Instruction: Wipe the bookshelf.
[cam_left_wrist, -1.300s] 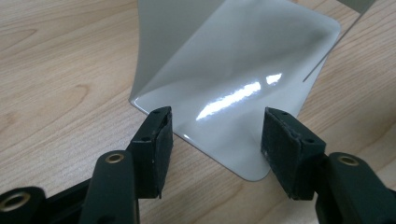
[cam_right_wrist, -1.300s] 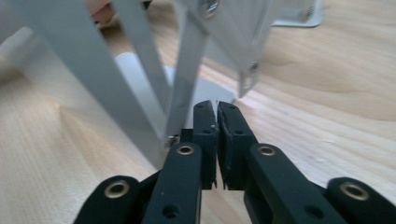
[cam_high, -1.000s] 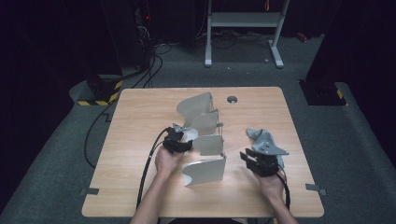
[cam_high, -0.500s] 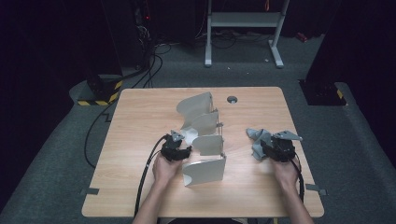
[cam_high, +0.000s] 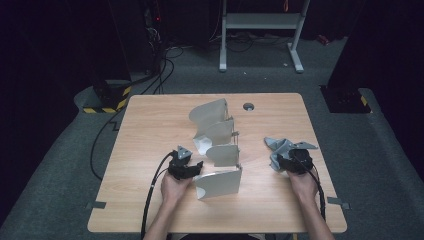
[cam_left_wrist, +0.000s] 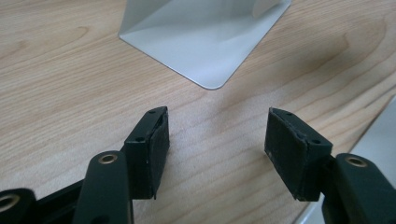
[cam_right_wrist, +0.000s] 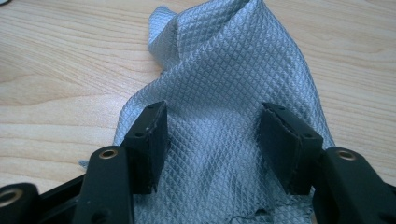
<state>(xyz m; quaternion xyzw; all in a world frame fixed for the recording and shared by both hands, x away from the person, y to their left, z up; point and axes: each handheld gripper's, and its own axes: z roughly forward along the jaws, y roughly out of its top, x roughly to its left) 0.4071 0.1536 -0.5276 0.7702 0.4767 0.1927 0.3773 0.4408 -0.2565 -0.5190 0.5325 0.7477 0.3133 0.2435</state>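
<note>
A white rack of curved upright panels (cam_high: 217, 130) stands mid-table. My left gripper (cam_high: 197, 167) sits at the rack's front left corner, open. Its jaws have just been opening, with bare wood between them, a panel's rounded corner (cam_left_wrist: 205, 46) just ahead and another panel edge (cam_left_wrist: 380, 135) at the right. A grey quilted cloth (cam_high: 276, 146) lies crumpled on the table's right side. My right gripper (cam_high: 280, 161) points at it from the right. Its jaws have just been opening too, and the cloth (cam_right_wrist: 224, 93) lies between and under the pads (cam_right_wrist: 152, 144), which do not press on it.
The wooden table (cam_high: 150, 125) has a round cable hole (cam_high: 248, 106) near its far edge. Beyond the table are a metal stand (cam_high: 260, 22), floor cables (cam_high: 155, 65) and a yellow-black striped block (cam_high: 107, 107). Bare wood lies left of the rack.
The right gripper moved right and let go of the cloth, which now rests on the table. The left gripper drew back toward the person along the rack.
</note>
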